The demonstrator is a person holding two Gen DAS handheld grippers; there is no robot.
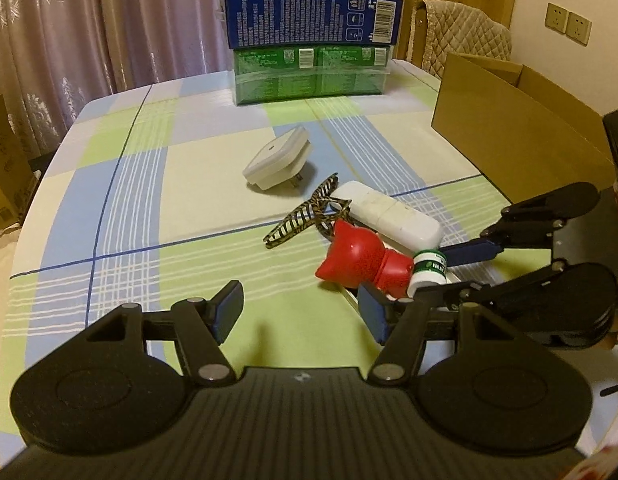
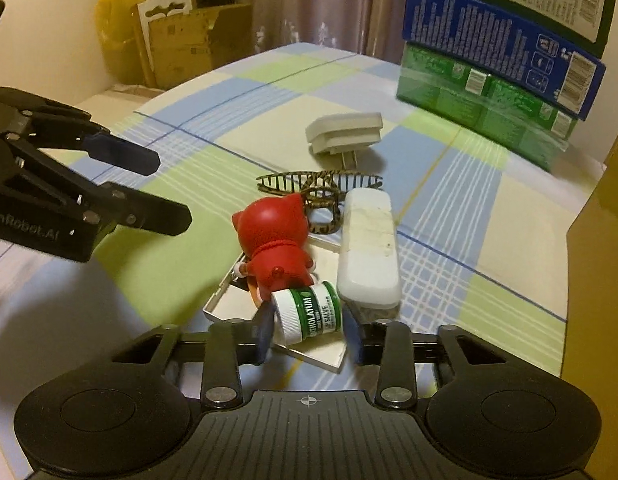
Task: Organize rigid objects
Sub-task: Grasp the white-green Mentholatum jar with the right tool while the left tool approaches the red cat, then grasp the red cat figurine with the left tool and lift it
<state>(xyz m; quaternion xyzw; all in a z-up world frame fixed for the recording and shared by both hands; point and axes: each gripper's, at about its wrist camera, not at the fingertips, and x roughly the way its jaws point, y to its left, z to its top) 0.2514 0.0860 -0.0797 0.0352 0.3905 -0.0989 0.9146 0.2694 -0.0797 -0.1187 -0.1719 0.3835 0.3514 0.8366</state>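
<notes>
Sorting had barely begun when you closed your right gripper [image 2: 309, 326] on the little green jar [image 2: 309, 314], low in the middle of the right wrist view; it lay on its side over a metal tray [image 2: 229, 304]. Your left gripper [image 1: 301, 312] hung narrow and empty at lower centre. The red toy [image 2: 275, 248], hair clip [image 2: 321, 188], white case [image 2: 369, 248] and plug adapter [image 2: 345, 134] lay loose mid-frame on the checked cloth [image 1: 189, 160]. The cardboard box [image 1: 521, 136] waited at right; whether anything was inside, you couldn't tell.
</notes>
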